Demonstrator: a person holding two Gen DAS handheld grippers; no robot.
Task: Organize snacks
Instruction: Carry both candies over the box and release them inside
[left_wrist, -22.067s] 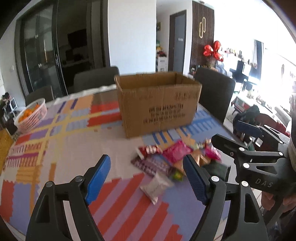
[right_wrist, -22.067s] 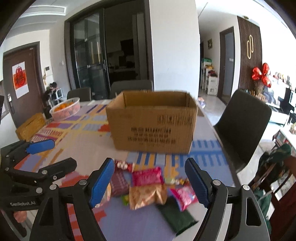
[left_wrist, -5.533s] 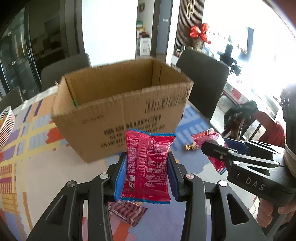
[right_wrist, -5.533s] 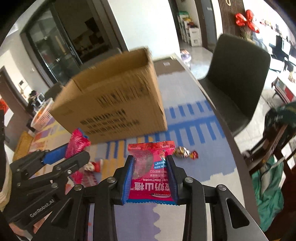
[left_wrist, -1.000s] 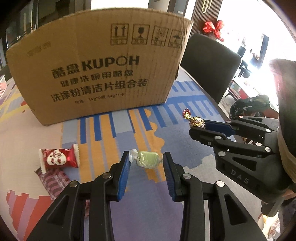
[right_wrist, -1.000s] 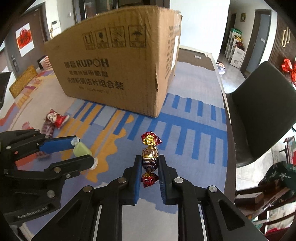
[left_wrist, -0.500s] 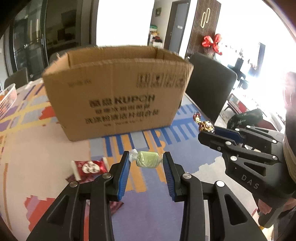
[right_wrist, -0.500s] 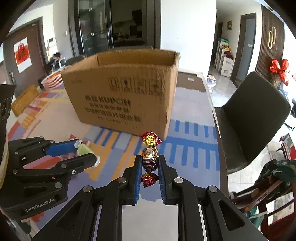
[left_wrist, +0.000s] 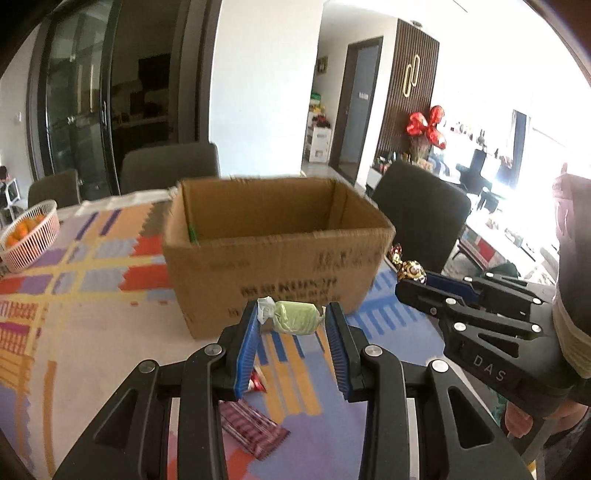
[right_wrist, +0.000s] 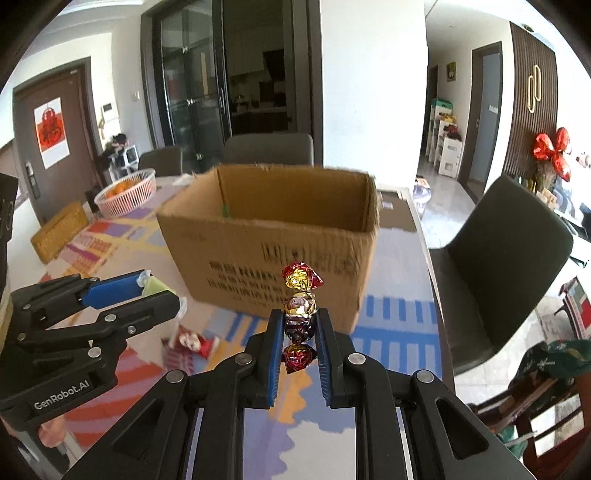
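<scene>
Counter (left_wrist: 92, 332), patterned cloth in orange, purple, blue and red, filled the lower half of both views. Cardboard box (left_wrist: 273, 251), open-topped, printed side facing the cameras, stood at centre frame on the counter; its inside floor was not visible. Dark chair (right_wrist: 506, 258) stood at the right of the right wrist view, beside the counter edge. Left gripper (left_wrist: 291, 325), lower centre of its own view, had its jaws closed narrow on a green wrapped candy (left_wrist: 295, 322), held crosswise in front of the box's near wall. Right gripper (right_wrist: 299, 332), lower centre of its own view, had its jaws pinched on a red-and-gold foil candy (right_wrist: 300, 306), held upright with one twisted end above the jaws. Pink basket (left_wrist: 29, 236) of orange fruit sat at left. Red wrapped snack (right_wrist: 190, 341) and striped purple packet (left_wrist: 251, 430) lay on the counter below the grippers.
</scene>
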